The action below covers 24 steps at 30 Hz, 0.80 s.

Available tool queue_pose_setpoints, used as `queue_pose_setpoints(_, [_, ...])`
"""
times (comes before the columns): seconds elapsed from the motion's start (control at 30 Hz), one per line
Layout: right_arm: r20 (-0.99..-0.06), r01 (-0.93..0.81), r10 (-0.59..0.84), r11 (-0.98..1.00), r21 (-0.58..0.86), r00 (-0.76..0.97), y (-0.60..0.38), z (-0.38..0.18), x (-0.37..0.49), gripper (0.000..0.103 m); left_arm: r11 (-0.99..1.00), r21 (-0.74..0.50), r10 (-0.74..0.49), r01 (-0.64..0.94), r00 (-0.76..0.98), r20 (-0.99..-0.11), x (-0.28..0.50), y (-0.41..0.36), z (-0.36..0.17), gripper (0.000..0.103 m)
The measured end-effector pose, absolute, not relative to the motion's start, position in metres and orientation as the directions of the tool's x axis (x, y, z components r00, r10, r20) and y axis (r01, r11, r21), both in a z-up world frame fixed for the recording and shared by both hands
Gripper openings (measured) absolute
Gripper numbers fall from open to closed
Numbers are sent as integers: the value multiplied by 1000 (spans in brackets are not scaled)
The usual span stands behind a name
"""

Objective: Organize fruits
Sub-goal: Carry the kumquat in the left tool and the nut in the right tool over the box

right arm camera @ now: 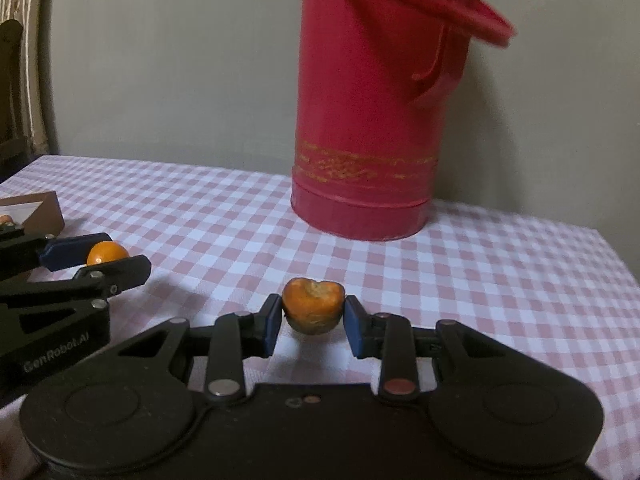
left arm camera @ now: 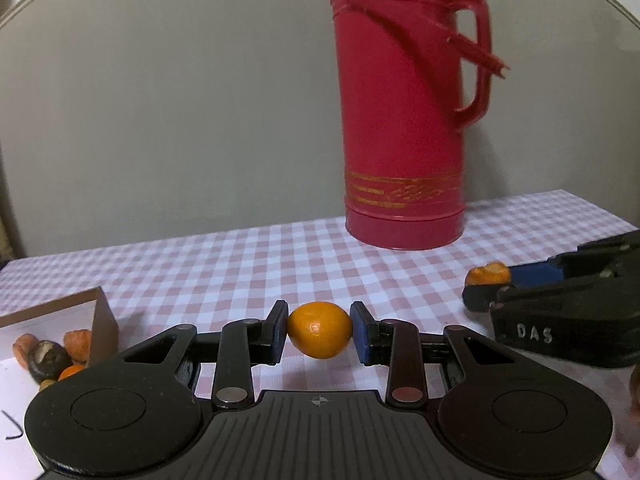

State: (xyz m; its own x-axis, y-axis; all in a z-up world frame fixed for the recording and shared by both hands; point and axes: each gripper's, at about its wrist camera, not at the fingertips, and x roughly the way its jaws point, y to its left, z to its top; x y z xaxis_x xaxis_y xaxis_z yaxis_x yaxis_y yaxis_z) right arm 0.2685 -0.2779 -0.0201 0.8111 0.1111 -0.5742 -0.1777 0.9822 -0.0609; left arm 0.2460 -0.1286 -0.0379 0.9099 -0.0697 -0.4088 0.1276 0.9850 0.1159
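Left gripper (left arm camera: 319,336) clamped on a smooth orange fruit (left arm camera: 320,336), blue pads pressing both flanks, fruit lifted clear of the checked tablecloth (left arm camera: 240,264). Long axis of that fruit lying across the pads, side to side — so gripped end to end, not around the waist.

Right gripper (right arm camera: 314,312) closed on a wrinkled, dented fruit (right arm camera: 313,306), squeezed narrow between the pads, also held above the cloth.

Seen from the left wrist: brown box (left arm camera: 102,320) at about 9 o'clock from the held fruit, close by, with several shrivelled pieces (left arm camera: 48,354) already lying inside at its near corner. Right gripper out at 3 o'clock, well apart. Red thermos (left arm camera: 404,120) standing upright at 1 o'clock, farther back on the table.

Seen from the right wrist: box at 10 o'clock, beyond the left gripper, which sits between the two.

Judged from this: left hand much the nearer to the box, needing only a short swing toward 9 o'clock; right hand obliged to reach past or wait — some risk of the grippers crowding each other at the box edge. Whether both fruits belong in that box cannot be told.
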Motion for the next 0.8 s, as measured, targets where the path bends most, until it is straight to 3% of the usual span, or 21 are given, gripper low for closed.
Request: queue_pose_setpoints(0.8, [-475,-172,116,982,-77,873,-259,39,139,24,980,103,-130,169,942,-310,111,-91,5,34])
